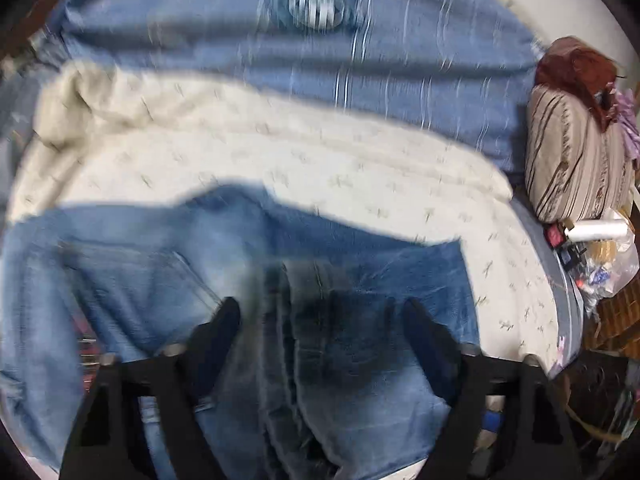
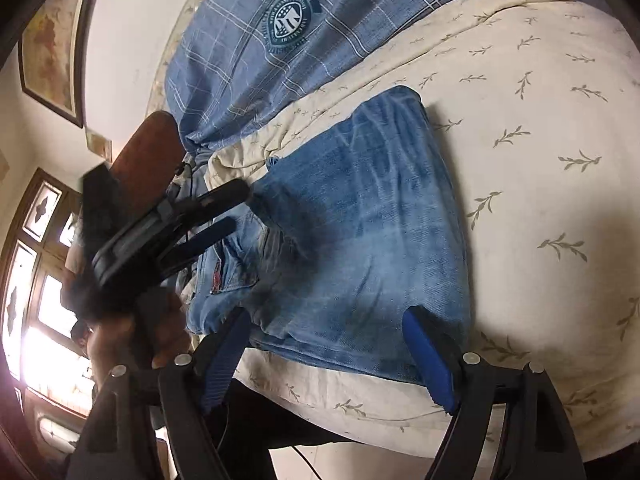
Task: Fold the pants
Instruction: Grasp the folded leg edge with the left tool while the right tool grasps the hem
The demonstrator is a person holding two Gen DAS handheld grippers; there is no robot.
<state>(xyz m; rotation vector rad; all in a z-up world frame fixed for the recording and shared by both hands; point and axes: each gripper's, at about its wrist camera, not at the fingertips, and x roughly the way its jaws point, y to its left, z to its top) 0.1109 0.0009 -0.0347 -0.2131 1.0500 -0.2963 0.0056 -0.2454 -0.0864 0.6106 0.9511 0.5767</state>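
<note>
Faded blue jeans (image 2: pixel 360 240) lie folded in a thick stack on a cream leaf-print sheet (image 2: pixel 540 160). They also show in the blurred left wrist view (image 1: pixel 248 288). My left gripper (image 1: pixel 320 312) is open just above the jeans, its dark fingers (image 1: pixel 216 336) spread over the denim. It also shows in the right wrist view (image 2: pixel 230 208), held at the stack's left side. My right gripper (image 2: pixel 332 320) is open at the near edge of the stack, its blue pads (image 2: pixel 428 356) either side of the fold.
A blue plaid blanket with a crest (image 2: pixel 288 28) lies behind the jeans. A striped pillow (image 1: pixel 576 156) and a bag of clutter (image 1: pixel 600 260) sit at the bed's right edge. A window (image 2: pixel 36 272) and a framed picture (image 2: pixel 52 48) are at left.
</note>
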